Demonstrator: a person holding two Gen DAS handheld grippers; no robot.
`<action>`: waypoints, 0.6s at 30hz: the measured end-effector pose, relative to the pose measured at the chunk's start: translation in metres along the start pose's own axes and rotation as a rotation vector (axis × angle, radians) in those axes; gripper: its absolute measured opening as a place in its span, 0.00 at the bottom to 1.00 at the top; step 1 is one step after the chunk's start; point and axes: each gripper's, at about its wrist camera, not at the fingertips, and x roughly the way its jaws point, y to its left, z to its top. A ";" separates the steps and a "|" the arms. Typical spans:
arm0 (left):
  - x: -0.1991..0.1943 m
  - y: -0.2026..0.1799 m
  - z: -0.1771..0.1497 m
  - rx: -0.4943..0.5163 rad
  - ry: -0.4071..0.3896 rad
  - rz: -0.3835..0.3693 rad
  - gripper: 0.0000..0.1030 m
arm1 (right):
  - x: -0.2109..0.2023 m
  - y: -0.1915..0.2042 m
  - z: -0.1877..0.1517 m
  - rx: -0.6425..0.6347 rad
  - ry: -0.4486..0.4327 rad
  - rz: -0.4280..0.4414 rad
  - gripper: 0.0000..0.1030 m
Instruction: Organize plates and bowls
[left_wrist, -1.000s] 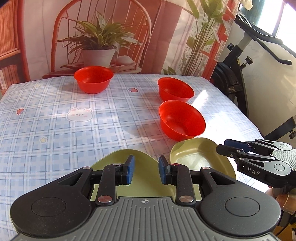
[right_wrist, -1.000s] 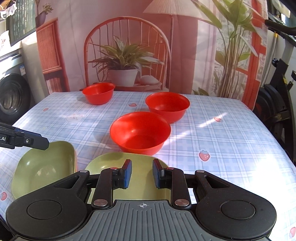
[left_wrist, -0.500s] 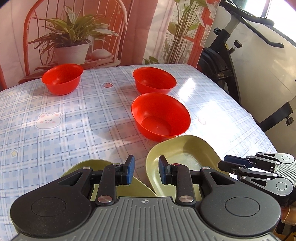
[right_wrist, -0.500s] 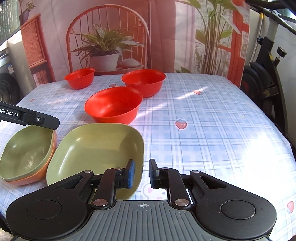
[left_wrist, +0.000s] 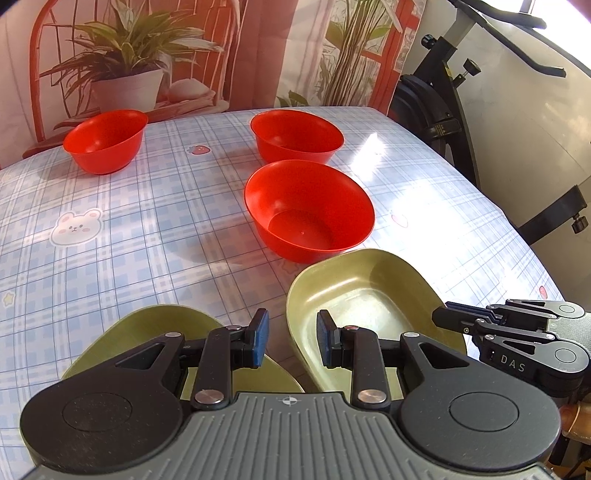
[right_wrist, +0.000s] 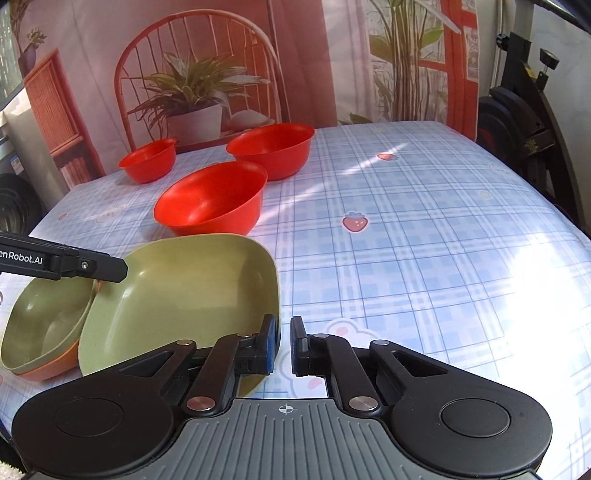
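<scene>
Three red bowls stand on the checked tablecloth: near (left_wrist: 308, 210) (right_wrist: 210, 199), far right (left_wrist: 297, 136) (right_wrist: 271, 149), far left (left_wrist: 105, 140) (right_wrist: 147, 164). Two green square plates lie at the front edge. The right plate (left_wrist: 364, 295) (right_wrist: 181, 299) is straddled at its near corner by my right gripper (right_wrist: 282, 345), jaws narrowly apart. The left plate (left_wrist: 155, 332) (right_wrist: 46, 325) rests on an orange dish (right_wrist: 48, 369). My left gripper (left_wrist: 291, 341) is open, hovering between both plates; it also shows in the right wrist view (right_wrist: 110, 267). The right gripper (left_wrist: 448, 317) appears at the right.
An exercise bike (left_wrist: 436, 110) stands right of the table. A printed backdrop with a chair and potted plant (right_wrist: 192, 107) hangs behind the table. The table's right half (right_wrist: 424, 229) is bare cloth.
Both views swung right. The right gripper moved to the right plate's near corner and narrowed its jaws. The left gripper shifted from over the left plate toward the gap between plates.
</scene>
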 end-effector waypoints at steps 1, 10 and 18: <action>0.000 -0.001 0.000 0.001 0.001 -0.002 0.29 | 0.001 -0.001 -0.001 0.005 0.000 0.002 0.07; 0.002 -0.011 -0.007 0.029 0.001 -0.018 0.18 | 0.002 -0.007 -0.004 0.043 0.000 0.015 0.06; -0.007 -0.010 -0.007 0.016 -0.015 -0.023 0.17 | -0.003 -0.003 -0.001 0.059 -0.010 0.026 0.04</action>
